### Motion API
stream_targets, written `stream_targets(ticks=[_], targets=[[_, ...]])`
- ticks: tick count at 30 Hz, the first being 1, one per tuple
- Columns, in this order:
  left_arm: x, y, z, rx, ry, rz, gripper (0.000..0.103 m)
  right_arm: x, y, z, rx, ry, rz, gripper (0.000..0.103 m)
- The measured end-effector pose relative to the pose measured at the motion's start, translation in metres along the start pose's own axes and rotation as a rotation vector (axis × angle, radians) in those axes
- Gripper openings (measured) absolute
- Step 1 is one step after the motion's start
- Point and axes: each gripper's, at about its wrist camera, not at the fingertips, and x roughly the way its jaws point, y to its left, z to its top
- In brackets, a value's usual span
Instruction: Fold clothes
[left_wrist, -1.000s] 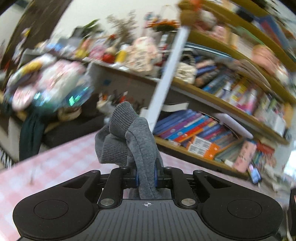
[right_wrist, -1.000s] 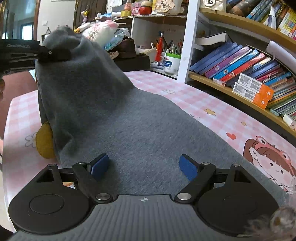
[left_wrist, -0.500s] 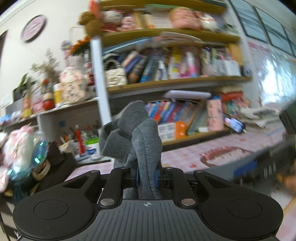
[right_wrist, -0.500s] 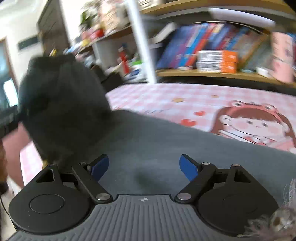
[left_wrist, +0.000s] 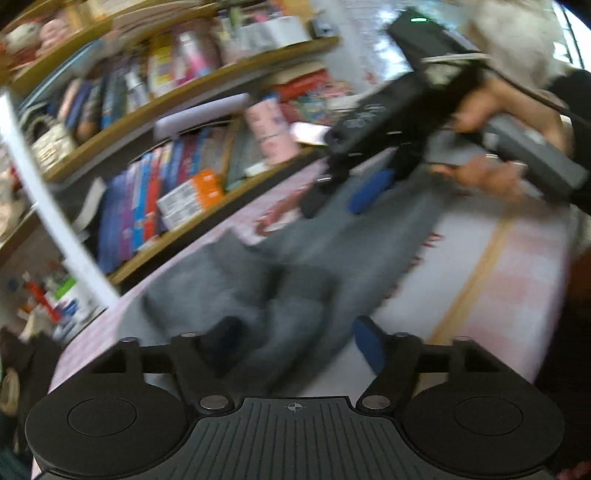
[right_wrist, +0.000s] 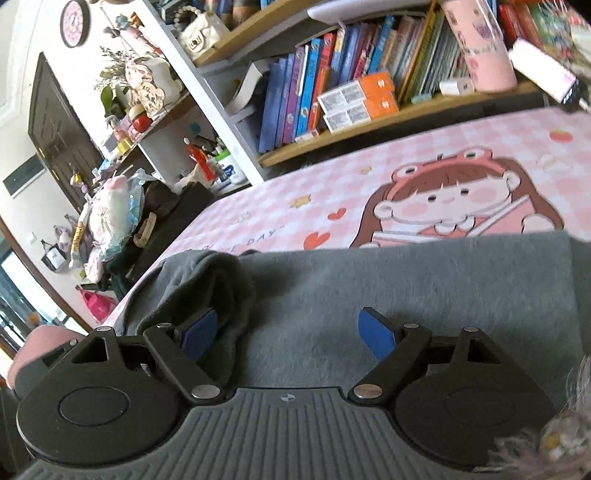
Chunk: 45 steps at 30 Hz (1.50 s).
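Note:
A grey sweater (right_wrist: 388, 288) lies spread on the pink tablecloth (right_wrist: 295, 206), with a bunched cuff or fold (right_wrist: 214, 280) resting on its left part. My right gripper (right_wrist: 288, 334) is open just above the cloth, nothing between its blue pads (right_wrist: 376, 336). In the blurred left wrist view the same grey sweater (left_wrist: 295, 266) lies below my left gripper (left_wrist: 295, 339), which is open and holds nothing. The right gripper (left_wrist: 340, 199) shows there too, held by a person's hand (left_wrist: 491, 147) over the far end of the sweater.
A bookshelf (right_wrist: 369, 110) packed with books runs along the table's far edge. A cluttered side surface with plush toys and bags (right_wrist: 110, 221) stands at the left. A cartoon girl print (right_wrist: 450, 206) covers the cloth beyond the sweater.
My left gripper carried the pinched grey fold across, then opened and let it go; the fold now lies on the sweater. The right gripper stayed open over the cloth.

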Motion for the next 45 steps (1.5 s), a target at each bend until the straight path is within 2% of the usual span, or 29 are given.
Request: stream_targets(ticks=[3, 5, 8, 10, 13, 14, 15, 16, 17, 18, 21, 23, 25, 26, 27, 29, 32, 35, 39, 43, 45], targets=[[-0.009, 0.004, 0.002, -0.028, -0.048, -0.029, 0.074, -0.001, 0.001, -0.002, 0.012, 0.008, 0.018, 0.083], [-0.02, 0.016, 0.002, -0.097, -0.106, -0.051, 0.074, -0.002, 0.002, -0.001, 0.02, 0.01, 0.033, 0.083], [-0.041, 0.048, -0.002, -0.284, -0.212, -0.038, 0.074, -0.003, 0.003, -0.001, 0.047, 0.018, 0.064, 0.083], [-0.052, 0.073, -0.011, -0.452, -0.268, 0.008, 0.075, -0.002, 0.004, -0.001, 0.073, 0.032, 0.101, 0.083], [-0.053, 0.106, -0.029, -0.707, -0.279, 0.081, 0.073, 0.002, 0.007, -0.002, 0.105, 0.06, 0.166, 0.083], [-0.048, 0.11, -0.034, -0.742, -0.254, 0.099, 0.071, 0.003, 0.009, -0.002, 0.117, 0.07, 0.19, 0.083], [-0.042, 0.111, -0.038, -0.76, -0.22, 0.114, 0.062, 0.005, 0.011, -0.003, 0.131, 0.083, 0.217, 0.084], [-0.035, 0.11, -0.041, -0.762, -0.181, 0.121, 0.053, 0.007, 0.013, -0.003, 0.144, 0.095, 0.238, 0.084], [-0.027, 0.107, -0.042, -0.752, -0.139, 0.119, 0.037, 0.01, 0.014, -0.004, 0.157, 0.108, 0.253, 0.084], [-0.022, 0.103, -0.042, -0.733, -0.113, 0.117, 0.035, 0.013, 0.016, -0.005, 0.17, 0.122, 0.266, 0.084], [-0.014, 0.092, -0.04, -0.668, -0.094, 0.108, 0.035, 0.026, 0.021, -0.008, 0.193, 0.164, 0.263, 0.084], [-0.014, 0.088, -0.04, -0.654, -0.089, 0.108, 0.035, 0.034, 0.024, -0.011, 0.208, 0.191, 0.251, 0.08], [-0.017, 0.089, -0.04, -0.649, -0.092, 0.118, 0.035, 0.038, 0.028, -0.013, 0.173, 0.193, 0.213, 0.044], [-0.019, 0.091, -0.041, -0.655, -0.099, 0.123, 0.035, 0.038, 0.029, -0.014, 0.157, 0.188, 0.211, 0.031], [-0.021, 0.092, -0.042, -0.661, -0.109, 0.131, 0.035, 0.033, 0.029, -0.014, 0.164, 0.176, 0.249, 0.016], [-0.026, 0.093, -0.041, -0.661, -0.136, 0.145, 0.035, 0.022, 0.031, -0.011, 0.16, 0.134, 0.265, 0.015], [-0.031, 0.09, -0.036, -0.629, -0.175, 0.141, 0.035, 0.021, 0.028, -0.012, 0.151, 0.132, 0.229, 0.015], [-0.022, 0.088, -0.038, -0.624, -0.147, 0.125, 0.035, 0.02, 0.025, -0.013, 0.143, 0.131, 0.193, 0.015], [-0.016, 0.089, -0.043, -0.642, -0.123, 0.114, 0.035, 0.017, 0.023, -0.014, 0.124, 0.123, 0.147, 0.023], [-0.023, 0.091, -0.04, -0.644, -0.158, 0.114, 0.035, -0.002, 0.048, 0.002, -0.023, -0.013, 0.153, 0.023], [-0.022, 0.09, -0.038, -0.641, -0.156, 0.102, 0.035, -0.001, 0.06, 0.009, -0.073, -0.046, 0.17, 0.024]])
